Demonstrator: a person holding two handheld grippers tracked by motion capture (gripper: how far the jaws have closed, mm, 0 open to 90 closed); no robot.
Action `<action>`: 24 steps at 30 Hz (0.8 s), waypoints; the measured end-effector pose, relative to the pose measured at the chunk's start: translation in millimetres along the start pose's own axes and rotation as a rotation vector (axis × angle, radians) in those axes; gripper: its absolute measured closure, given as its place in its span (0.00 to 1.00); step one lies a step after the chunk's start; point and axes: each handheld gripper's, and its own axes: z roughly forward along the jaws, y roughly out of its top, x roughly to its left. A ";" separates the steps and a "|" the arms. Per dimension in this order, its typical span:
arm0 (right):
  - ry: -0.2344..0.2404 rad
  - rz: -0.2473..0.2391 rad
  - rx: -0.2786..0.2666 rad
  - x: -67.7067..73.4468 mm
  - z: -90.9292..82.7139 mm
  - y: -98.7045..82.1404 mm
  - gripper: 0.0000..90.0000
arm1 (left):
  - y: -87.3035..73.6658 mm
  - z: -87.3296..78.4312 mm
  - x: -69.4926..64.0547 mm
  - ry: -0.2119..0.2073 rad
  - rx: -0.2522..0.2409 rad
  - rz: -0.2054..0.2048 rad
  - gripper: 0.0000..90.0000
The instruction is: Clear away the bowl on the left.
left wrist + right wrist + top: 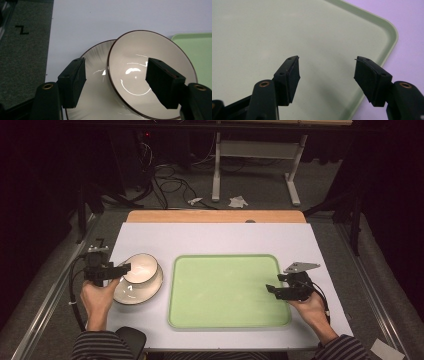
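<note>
We hold a gripper in each hand. Our left gripper [126, 267] is wide open and holds nothing. Its jaws sit on both sides of the near edge of a white bowl [150, 75] with a thin brown rim. The bowl is tilted and leans on a white plate [97, 100]. Both sit on the pale table mat [215, 237], just to the left of the green tray [227, 320]. Our right gripper [271, 290] is wide open too and holds nothing. It hangs over the right side of the green tray, near its corner.
</note>
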 end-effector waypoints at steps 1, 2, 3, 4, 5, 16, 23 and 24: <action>0.001 -0.005 0.000 -0.1 0.5 0.0 0.43 | 0.5 0.7 1.6 0.002 -0.001 -0.008 0.37; 0.001 -0.005 0.000 -0.1 0.5 0.0 0.43 | 0.5 1.5 3.4 0.008 -0.002 -0.004 0.37; 0.001 -0.003 0.001 0.9 0.0 0.1 0.43 | 0.5 2.9 5.8 0.018 -0.003 -0.015 0.37; 0.000 0.002 0.002 1.4 -0.3 0.2 0.43 | 0.5 3.7 7.0 0.019 -0.001 -0.020 0.37; 0.000 0.002 0.002 1.4 -0.3 0.2 0.43 | 0.5 3.7 7.0 0.019 -0.001 -0.020 0.37; -0.005 0.010 0.011 1.0 2.2 1.2 0.43 | -8.1 22.7 10.0 0.057 0.064 -0.021 0.43; -0.002 -0.001 0.004 1.4 1.1 0.8 0.43 | -14.2 31.2 6.7 0.073 0.108 -0.025 0.48; -0.002 -0.001 0.004 1.4 1.1 0.8 0.43 | -14.2 31.2 6.7 0.073 0.108 -0.025 0.49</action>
